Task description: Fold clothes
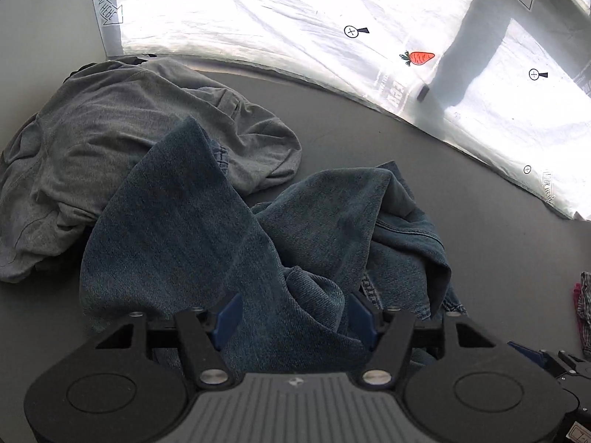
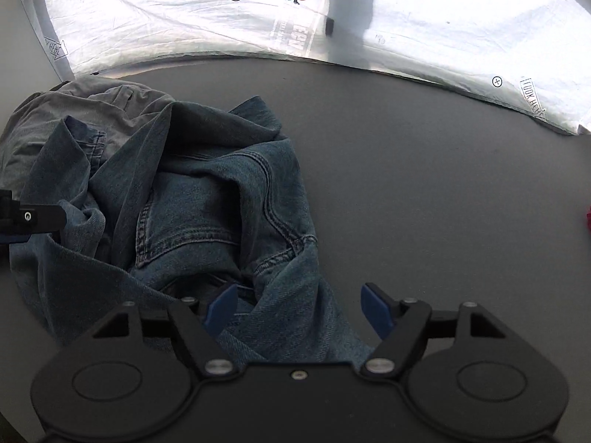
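Jeans [image 2: 207, 199] pocket shows rightward; left shows grey garment [image 1: 110, 140].

Dark grey table [image 2: 406, 155] with clothes on it.
Crumpled jeans [image 2: 207, 199] lie on it; grey garment [image 1: 110, 140] touching behind them, white printed sheet [image 2: 221, 26] beyond, small patterned cloth [image 1: 583, 313] well right.
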`<state>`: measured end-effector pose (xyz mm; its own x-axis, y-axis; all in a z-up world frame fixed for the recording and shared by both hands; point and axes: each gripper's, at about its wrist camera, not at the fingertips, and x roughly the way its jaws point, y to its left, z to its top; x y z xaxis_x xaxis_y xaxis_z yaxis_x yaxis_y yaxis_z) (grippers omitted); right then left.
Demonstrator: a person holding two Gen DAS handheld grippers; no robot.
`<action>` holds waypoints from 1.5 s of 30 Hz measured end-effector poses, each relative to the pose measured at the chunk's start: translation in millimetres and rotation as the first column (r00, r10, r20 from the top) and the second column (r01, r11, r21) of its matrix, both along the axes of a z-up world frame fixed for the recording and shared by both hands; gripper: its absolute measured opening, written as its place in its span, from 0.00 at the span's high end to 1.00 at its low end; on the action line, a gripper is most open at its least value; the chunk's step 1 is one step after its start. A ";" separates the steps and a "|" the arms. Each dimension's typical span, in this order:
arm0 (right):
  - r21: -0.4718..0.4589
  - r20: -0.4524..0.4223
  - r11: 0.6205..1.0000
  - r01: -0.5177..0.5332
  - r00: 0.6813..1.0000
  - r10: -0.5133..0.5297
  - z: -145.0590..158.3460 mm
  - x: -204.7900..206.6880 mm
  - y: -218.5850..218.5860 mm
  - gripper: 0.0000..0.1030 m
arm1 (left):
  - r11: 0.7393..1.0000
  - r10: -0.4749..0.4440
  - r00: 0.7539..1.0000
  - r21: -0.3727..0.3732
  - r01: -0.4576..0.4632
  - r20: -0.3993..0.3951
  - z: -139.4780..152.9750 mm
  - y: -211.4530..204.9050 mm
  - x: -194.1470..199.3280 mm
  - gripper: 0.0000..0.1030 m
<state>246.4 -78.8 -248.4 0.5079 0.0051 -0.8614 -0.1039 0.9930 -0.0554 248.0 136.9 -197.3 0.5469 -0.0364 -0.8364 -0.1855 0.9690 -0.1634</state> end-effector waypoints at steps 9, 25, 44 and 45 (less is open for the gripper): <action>-0.266 -0.015 0.964 -0.026 1.000 0.023 -28.8 -6.1 17.1 0.83 | 0.999 0.039 0.996 -0.008 -0.040 -0.076 -11.8 1.4 -25.2 0.87; -0.541 0.210 0.737 0.405 0.914 -0.348 29.4 -80.6 -144.9 0.75 | 0.988 -0.153 0.976 -0.062 0.145 -0.155 9.4 -56.3 -95.4 0.89; -0.508 0.188 0.857 -0.087 0.960 0.209 32.2 -123.5 -82.5 0.38 | 0.914 -0.317 0.947 -0.281 0.293 -0.042 -24.1 -136.8 -29.5 0.15; -0.522 0.160 0.843 -0.130 0.956 0.246 25.8 -125.2 -80.4 0.38 | 0.914 -0.314 0.947 -0.288 0.284 -0.062 -30.7 -137.6 -27.3 0.15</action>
<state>121.2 -159.2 -222.6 0.7114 -0.2826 -0.6434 -0.2136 0.7853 -0.5811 220.6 -0.7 -228.0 0.3844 -0.4184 -0.8229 0.0756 0.9027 -0.4236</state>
